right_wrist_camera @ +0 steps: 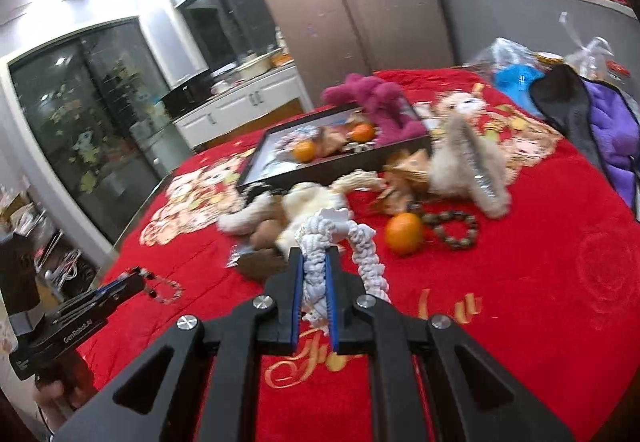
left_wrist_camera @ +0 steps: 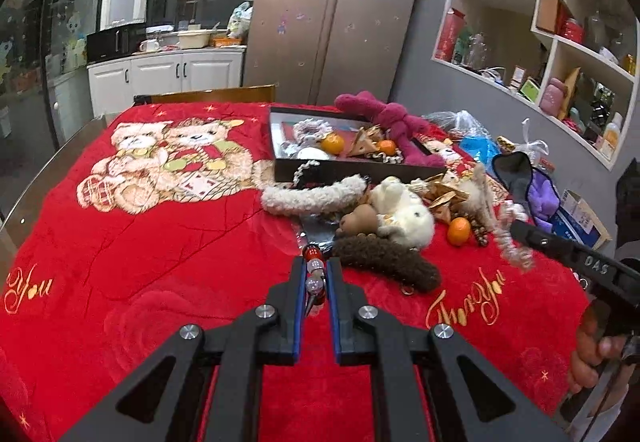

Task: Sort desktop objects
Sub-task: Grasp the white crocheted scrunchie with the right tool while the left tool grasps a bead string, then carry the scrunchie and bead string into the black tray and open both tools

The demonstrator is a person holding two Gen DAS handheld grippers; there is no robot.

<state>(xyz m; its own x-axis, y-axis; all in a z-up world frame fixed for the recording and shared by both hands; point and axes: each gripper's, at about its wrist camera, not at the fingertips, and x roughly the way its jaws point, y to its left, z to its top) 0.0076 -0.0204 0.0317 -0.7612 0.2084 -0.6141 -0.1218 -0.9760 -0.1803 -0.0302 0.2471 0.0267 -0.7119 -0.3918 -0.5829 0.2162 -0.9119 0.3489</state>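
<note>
Ahead of both loaded jaws lies the black tray (left_wrist_camera: 352,166), up-bench: the left gripper (left_wrist_camera: 318,274) pinches a bead bracelet (left_wrist_camera: 314,274), the right gripper (right_wrist_camera: 316,266) a white braided scrunchie (right_wrist_camera: 320,242), seemingly nearer.

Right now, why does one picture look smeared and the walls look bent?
Right wrist view: motion blur smears the plush toys and tray; ceiling lights glare top left. Left wrist view: sharper; only the white braided cord blurs. Both: fisheye lens bends the fridge and darkens corners.
</note>
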